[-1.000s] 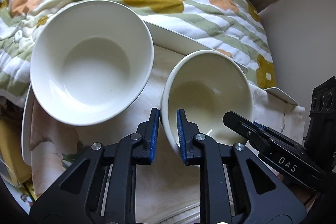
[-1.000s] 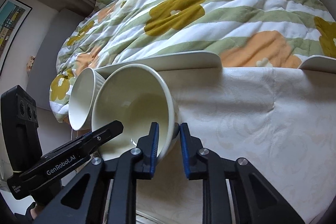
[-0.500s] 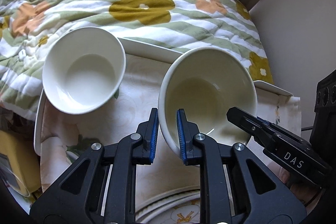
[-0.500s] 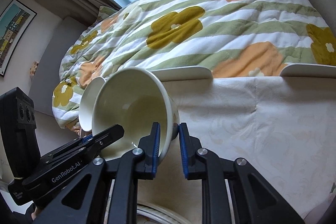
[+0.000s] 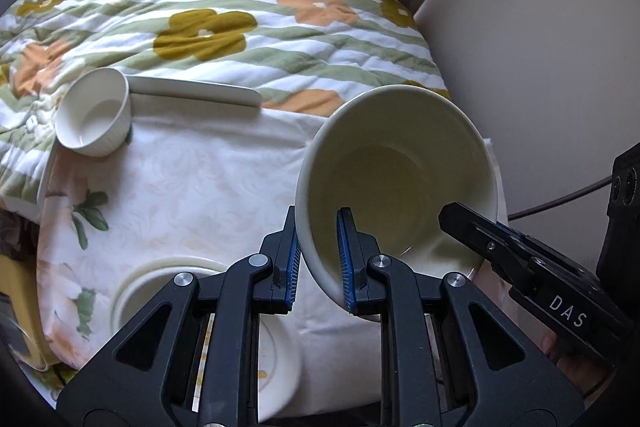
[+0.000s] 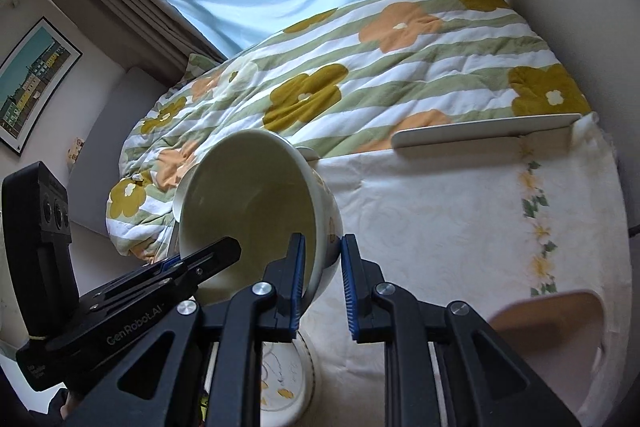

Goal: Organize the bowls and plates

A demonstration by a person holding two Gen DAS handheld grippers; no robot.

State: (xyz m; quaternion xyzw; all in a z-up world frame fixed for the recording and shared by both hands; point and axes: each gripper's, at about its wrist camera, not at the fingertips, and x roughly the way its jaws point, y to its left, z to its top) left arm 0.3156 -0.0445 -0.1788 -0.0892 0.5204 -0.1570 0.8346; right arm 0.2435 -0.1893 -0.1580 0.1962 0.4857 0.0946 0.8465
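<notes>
A cream bowl (image 5: 400, 179) is held tilted above the table, its rim pinched on opposite sides by both grippers. My left gripper (image 5: 318, 259) is shut on its near-left rim. My right gripper (image 6: 320, 279) is shut on the same bowl (image 6: 256, 211) at its right rim, and shows in the left wrist view (image 5: 520, 267). A small white ribbed bowl (image 5: 94, 117) sits at the table's far left corner. A white plate (image 5: 196, 93) lies at the far edge. A flower-patterned plate (image 5: 276, 367) lies below the grippers on the near side.
The table has a cream floral cloth (image 5: 192, 187). A striped floral quilt (image 5: 240, 19) lies on the bed behind. Another white plate (image 6: 488, 131) sits at the far right edge. A tan dish (image 6: 560, 311) is at the near right. A wall (image 5: 540, 47) stands right.
Both grippers have lifted the cream bowl up and back toward the near side. The ribbed bowl and far plate now look smaller and farther; the patterned plate has come into view below.
</notes>
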